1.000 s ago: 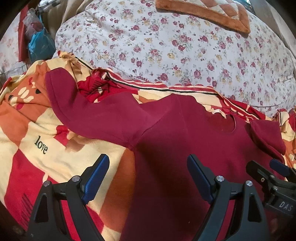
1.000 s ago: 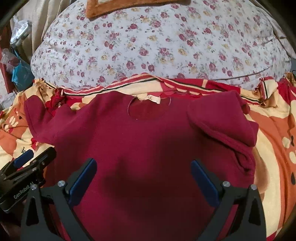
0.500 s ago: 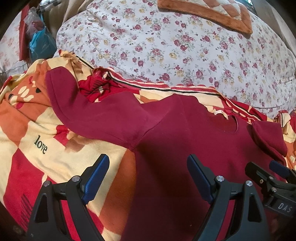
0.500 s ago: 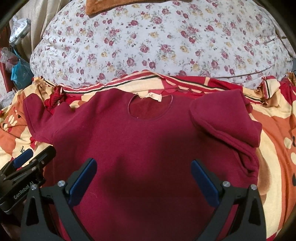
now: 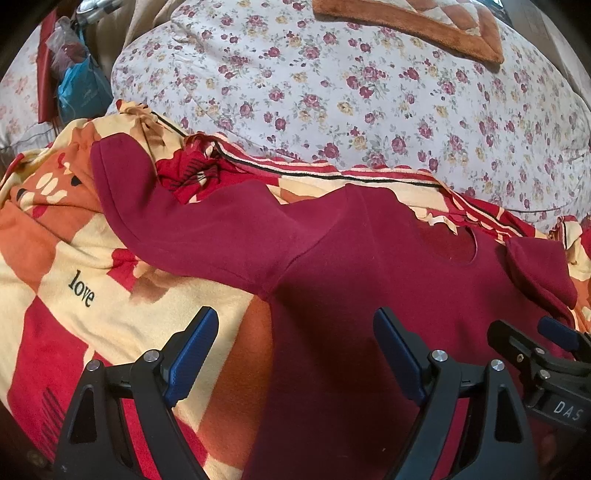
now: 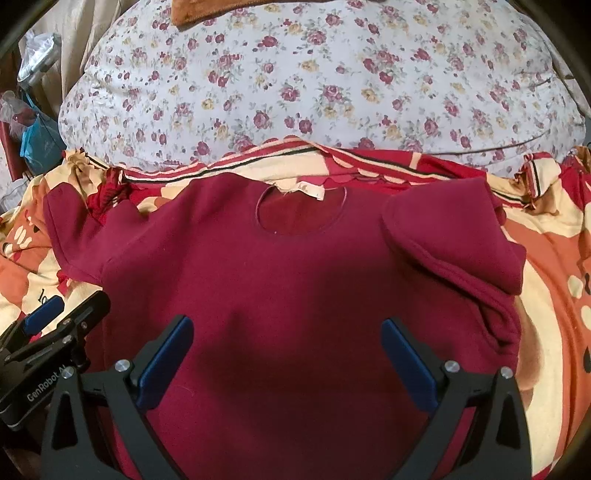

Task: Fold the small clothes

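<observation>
A small maroon long-sleeved top (image 6: 288, 295) lies front up on a patterned blanket, its neck hole (image 6: 301, 212) at the far side. Its left sleeve (image 5: 207, 225) stretches out flat to the left. Its right sleeve (image 6: 450, 240) is folded back over the shoulder. My left gripper (image 5: 295, 354) is open and empty above the top's left side edge. My right gripper (image 6: 286, 354) is open and empty above the middle of the body. Each gripper shows at the edge of the other's view.
The orange, red and cream blanket (image 5: 85, 295) covers the bed. A big floral quilt (image 6: 314, 81) is piled behind the top, with a brown mat (image 5: 413, 22) on it. Bags (image 5: 79, 88) stand at the far left.
Both grippers have drifted slightly, so the top sits a little lower in the right wrist view. The top has not moved and both grippers stay open.
</observation>
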The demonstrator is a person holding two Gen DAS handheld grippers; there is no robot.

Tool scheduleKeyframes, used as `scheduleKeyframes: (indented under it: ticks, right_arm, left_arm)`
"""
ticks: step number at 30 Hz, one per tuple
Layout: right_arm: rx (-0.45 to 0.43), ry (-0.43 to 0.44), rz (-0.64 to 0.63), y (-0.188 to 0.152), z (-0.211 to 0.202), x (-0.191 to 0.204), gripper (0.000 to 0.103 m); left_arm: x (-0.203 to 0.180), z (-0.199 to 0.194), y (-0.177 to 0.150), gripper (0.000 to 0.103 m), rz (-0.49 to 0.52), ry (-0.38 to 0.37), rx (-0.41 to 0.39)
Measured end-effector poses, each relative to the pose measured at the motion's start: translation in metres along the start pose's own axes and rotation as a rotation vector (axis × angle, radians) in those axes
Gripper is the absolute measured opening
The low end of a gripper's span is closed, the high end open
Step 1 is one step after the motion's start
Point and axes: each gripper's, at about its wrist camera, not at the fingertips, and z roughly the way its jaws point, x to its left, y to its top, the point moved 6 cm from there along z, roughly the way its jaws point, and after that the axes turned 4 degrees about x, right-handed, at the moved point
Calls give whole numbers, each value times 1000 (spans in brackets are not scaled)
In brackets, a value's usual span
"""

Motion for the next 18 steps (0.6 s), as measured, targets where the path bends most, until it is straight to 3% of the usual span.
scheduleKeyframes:
  ticks: [18]
  right_arm:
    - [26,9,-2,-1,9,0,103]
  left_arm:
    - [4,5,-2,69,-3,9,5]
